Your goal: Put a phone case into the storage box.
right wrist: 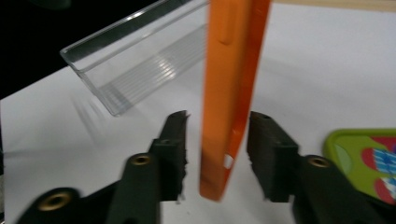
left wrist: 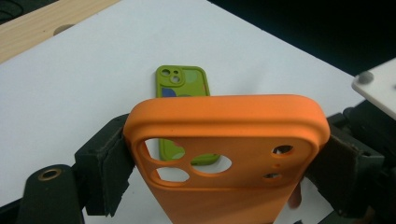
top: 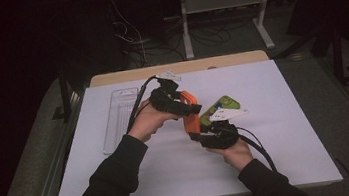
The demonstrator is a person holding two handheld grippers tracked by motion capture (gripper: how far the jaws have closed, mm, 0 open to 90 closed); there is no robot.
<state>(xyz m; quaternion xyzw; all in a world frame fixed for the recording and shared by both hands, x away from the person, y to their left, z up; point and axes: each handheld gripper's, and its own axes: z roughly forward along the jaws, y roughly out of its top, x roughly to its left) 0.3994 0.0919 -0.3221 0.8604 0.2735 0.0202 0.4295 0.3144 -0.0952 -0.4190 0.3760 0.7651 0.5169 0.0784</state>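
An orange phone case [top: 190,113] is held up on edge above the white table. My left gripper [top: 189,107] is shut on it, its pads [left wrist: 109,161] pressing on the two long sides near the camera cut-outs of the orange case [left wrist: 224,121]. In the right gripper view, the lower end of the orange case [right wrist: 231,70] hangs between the jaws of my right gripper [right wrist: 217,149]. That gripper is open, with a gap on each side of the case. A green phone case [top: 221,108] lies flat on the table behind the right gripper [top: 196,136].
A clear plastic tray [top: 119,117] lies lengthwise at the table's left. The white mat [top: 268,142] has free room at the right and front. A wooden strip [top: 179,68] runs along the far edge. Beyond it are dark floor, cables and a white frame.
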